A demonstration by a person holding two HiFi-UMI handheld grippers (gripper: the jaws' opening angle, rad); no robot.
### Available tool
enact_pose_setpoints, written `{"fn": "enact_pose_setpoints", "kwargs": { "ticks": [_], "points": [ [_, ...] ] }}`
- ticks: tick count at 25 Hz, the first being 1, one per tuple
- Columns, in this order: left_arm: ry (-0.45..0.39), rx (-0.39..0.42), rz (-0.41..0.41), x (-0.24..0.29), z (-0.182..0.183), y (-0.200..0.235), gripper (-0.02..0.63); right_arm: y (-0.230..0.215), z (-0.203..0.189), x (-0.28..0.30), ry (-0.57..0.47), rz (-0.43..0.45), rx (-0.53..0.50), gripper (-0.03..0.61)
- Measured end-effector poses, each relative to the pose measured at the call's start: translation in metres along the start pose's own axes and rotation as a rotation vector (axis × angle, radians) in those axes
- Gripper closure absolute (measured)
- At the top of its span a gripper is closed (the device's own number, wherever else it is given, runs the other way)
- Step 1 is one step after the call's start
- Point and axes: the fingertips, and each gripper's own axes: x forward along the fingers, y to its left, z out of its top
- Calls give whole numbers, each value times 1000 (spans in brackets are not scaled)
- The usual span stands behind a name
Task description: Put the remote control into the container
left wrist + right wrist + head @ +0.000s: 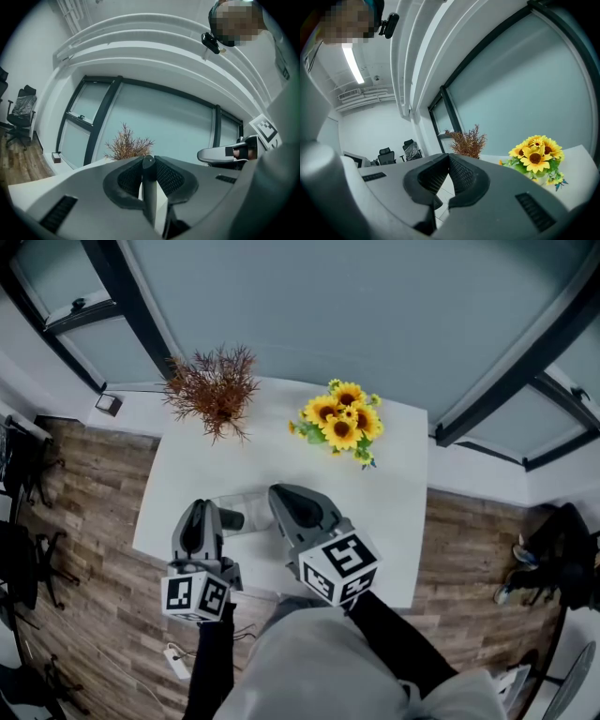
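**Left gripper clamped on a thin slab, right gripper shut and empty**

Both grippers are held over the near, 6 o'clock edge of the white bench (394, 484), the left gripper (148, 162) at about 7 o'clock and the right gripper (449, 158) at about 5 o'clock, close beside each other but apart. The left fingers (129, 180) are narrowed onto a thin grey slab that stands upright and edge-on between them, and this appears to be the remote control (150, 199); its rounded end shows just past the fingertips. The right fingers (461, 176) meet at their tips with nothing between them; only the white bench top shows through the gap lower down.

In the head view a faint, clear-walled shape (253, 507) lies on the bench between the two grippers; it may be the container, but it is too faint to tell.

At the far side of the bench a reddish dried plant (214, 390) stands at 11 o'clock and a bunch of sunflowers (342, 423) at 1 o'clock, well apart from each other and from the grippers. Beyond them is a large frosted window (309, 306) with dark frames; wood-pattern floor (84, 521) surrounds the bench. The left gripper view shows a black office chair (21, 110) at 9 o'clock.
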Motion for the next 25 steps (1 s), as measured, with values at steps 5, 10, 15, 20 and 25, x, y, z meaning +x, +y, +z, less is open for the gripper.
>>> {"fn": "enact_pose_setpoints", "kwargs": {
  "ticks": [5,10,15,20,25],
  "points": [
    [14,7,2,0,-4,-1,543,0,-1,-1,5,-4,6,573],
    [24,11,1,1,-6,-1,543,-1,-2,0,10,-5,7,573],
    [44,13,5,1,-14,1,543,0,-4,1,15,-6,12,572],
    [61,21,4,2,-18,1,543,-1,-4,1,20,-9,11,573],
    [76,30,2,4,-23,1,543,-2,-5,3,16,-5,7,574]
  ]
}}
